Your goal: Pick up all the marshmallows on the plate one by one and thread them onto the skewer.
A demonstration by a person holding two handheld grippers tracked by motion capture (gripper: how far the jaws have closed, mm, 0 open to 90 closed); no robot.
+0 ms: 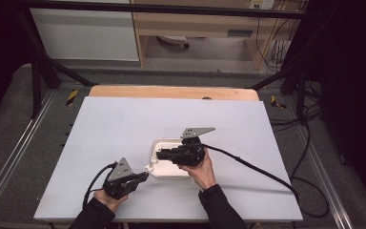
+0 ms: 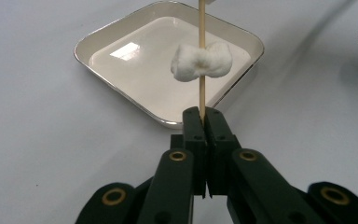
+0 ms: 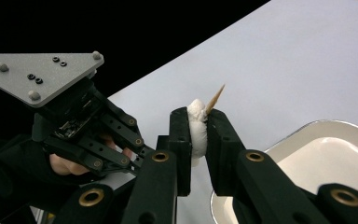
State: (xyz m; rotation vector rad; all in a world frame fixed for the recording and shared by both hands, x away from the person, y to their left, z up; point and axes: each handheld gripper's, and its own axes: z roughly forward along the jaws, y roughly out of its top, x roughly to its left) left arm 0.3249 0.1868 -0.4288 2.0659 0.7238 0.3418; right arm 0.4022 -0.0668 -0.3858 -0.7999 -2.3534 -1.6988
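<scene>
I count one stick (image 2: 202,70), one marshmallow (image 2: 200,61) and one tray (image 2: 121,35). The marshmallow is white, puffy and poked onto the thin wooden stick, above the tray's edge. My left gripper (image 2: 204,116) pinches the stick. My right gripper (image 3: 198,126) squeezes the marshmallow, reaching over the tray toward the left one.

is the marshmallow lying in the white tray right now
No, the marshmallow is threaded on the wooden skewer, held up above the white tray rather than lying in it.
</scene>
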